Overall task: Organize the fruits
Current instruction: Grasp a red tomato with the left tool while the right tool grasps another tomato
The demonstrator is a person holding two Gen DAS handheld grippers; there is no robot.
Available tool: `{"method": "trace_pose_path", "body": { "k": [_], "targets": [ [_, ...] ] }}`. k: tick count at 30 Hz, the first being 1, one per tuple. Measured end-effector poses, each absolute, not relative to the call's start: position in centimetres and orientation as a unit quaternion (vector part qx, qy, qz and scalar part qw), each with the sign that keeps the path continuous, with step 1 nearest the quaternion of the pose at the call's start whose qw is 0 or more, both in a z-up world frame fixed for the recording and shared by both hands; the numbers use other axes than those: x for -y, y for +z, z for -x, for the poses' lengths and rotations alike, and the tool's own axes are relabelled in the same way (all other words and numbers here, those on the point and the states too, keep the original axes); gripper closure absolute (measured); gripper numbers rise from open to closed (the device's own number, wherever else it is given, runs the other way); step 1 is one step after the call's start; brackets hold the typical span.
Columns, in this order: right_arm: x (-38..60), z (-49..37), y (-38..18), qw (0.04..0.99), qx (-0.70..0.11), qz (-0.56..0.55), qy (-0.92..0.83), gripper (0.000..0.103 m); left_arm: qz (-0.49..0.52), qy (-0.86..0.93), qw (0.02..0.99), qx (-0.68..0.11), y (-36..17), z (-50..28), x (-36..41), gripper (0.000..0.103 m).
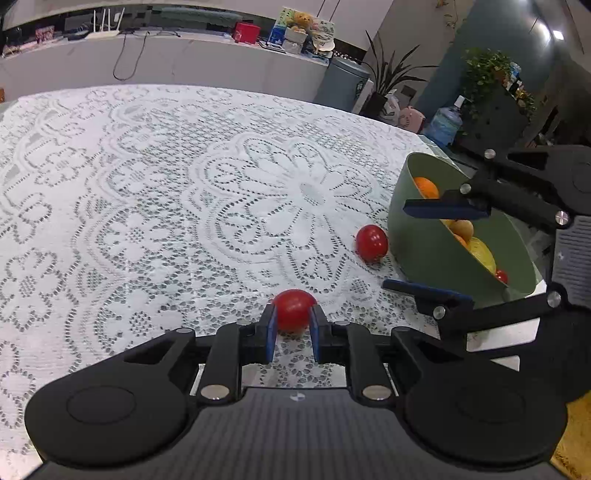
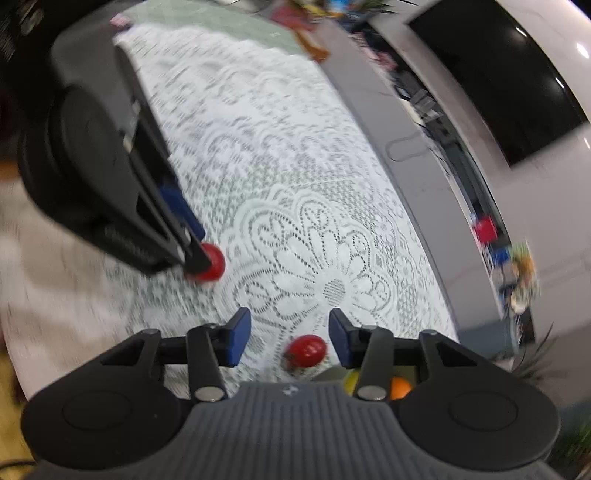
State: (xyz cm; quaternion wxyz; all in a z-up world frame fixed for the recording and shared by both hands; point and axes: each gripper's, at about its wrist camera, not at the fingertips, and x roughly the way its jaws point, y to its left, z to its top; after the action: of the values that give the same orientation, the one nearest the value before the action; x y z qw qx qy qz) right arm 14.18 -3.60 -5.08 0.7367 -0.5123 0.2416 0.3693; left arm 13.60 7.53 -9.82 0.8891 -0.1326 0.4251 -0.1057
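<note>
My left gripper (image 1: 292, 314) is shut on a red tomato (image 1: 293, 308) that rests on the lace tablecloth; it also shows in the right wrist view (image 2: 212, 263). A second red tomato (image 1: 371, 243) lies beside a green bowl (image 1: 417, 236) that holds oranges, yellow fruit and a small red one. My right gripper (image 1: 397, 246) is open and hovers over the bowl's near side. In the right wrist view the second tomato (image 2: 306, 350) lies below the open right gripper (image 2: 290, 332). That view is blurred.
The white lace tablecloth (image 1: 166, 192) covers the table. Beyond the far edge stand a counter with boxes (image 1: 245, 32), a grey bin (image 1: 345, 83), potted plants (image 1: 391, 79) and a water bottle (image 1: 445, 123).
</note>
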Motion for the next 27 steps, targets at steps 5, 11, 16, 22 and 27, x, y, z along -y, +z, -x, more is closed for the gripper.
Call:
{"method": "trace_pose_path", "body": {
  "k": [5,11,16,22,27],
  "targets": [
    [3.3,-15.0,-5.8,0.679,-0.247,0.577,0.382,0.059,0.129,-0.106,0.889,-0.427,-10.0,-13.7,-7.5,0.081],
    [2.2,-15.7,-7.9,0.601,-0.25,0.655,0.385,0.059,0.107,-0.114,0.893,-0.422,-10.0,-13.6,-6.8,0.077],
    [1.4,-17.0,-9.4,0.551,-0.259,0.698,0.377,0.065,0.099,-0.119,0.895,-0.418,-10.2,-13.5,-6.5,0.072],
    [1.0,-18.3,-10.9,0.515,-0.267,0.724,0.373,0.073,0.089,-0.118,0.897,-0.416,-10.4,-13.5,-6.4,0.071],
    [0.8,-18.9,-11.5,0.5,-0.263,0.735,0.374,0.074,0.076,-0.12,0.899,-0.414,-10.4,-13.5,-5.9,0.065]
  ]
}}
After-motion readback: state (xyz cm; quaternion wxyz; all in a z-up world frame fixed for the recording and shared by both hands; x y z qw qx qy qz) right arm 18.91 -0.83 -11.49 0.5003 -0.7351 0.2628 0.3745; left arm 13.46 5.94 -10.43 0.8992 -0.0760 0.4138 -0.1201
